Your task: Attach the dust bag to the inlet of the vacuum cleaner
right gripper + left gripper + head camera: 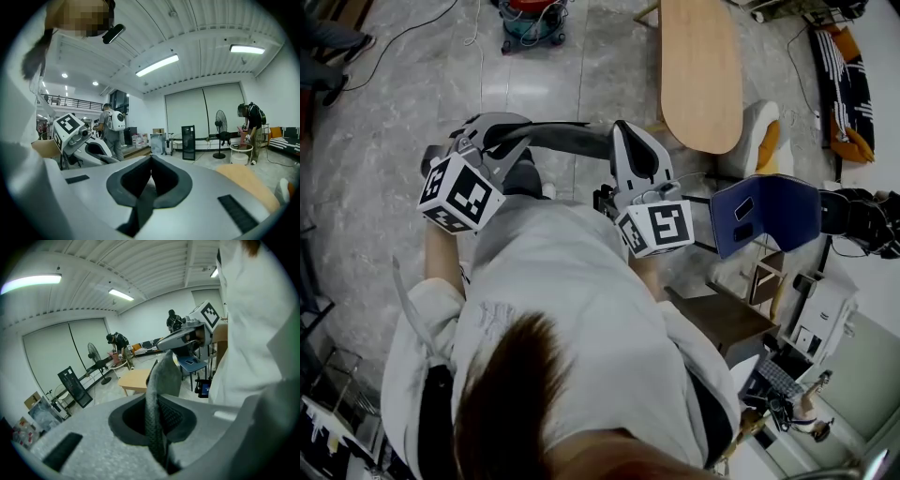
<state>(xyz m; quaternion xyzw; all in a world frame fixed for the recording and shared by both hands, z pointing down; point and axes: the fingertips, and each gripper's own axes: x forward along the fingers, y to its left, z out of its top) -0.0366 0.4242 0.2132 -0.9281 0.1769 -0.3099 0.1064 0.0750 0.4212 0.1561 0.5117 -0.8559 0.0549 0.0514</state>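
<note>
While the left gripper (pixel 523 133) and right gripper (pixel 621 131) clamp the dust bag (pixel 567 136) left of the table (pixel 700 70), we judge it soft and light. Best hold – its opening edge.

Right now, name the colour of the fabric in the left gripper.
Grey dust bag, finely woven; left gripper view shows it best.

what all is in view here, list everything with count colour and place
dust bag: 1, dark grey, stretched between both claws
table: 1, light wood, ahead right
chair: 1, blue, right of the person
machine: 1, red and teal, floor far ahead
standing fan: 1, black, by far wall
backpack wearer: 1, white pack, left background
bystander: 1, dark clothes, near fan
left claw: 1, grey, shut on dust bag
right claw: 1, grey, shut on the bag's other end
</note>
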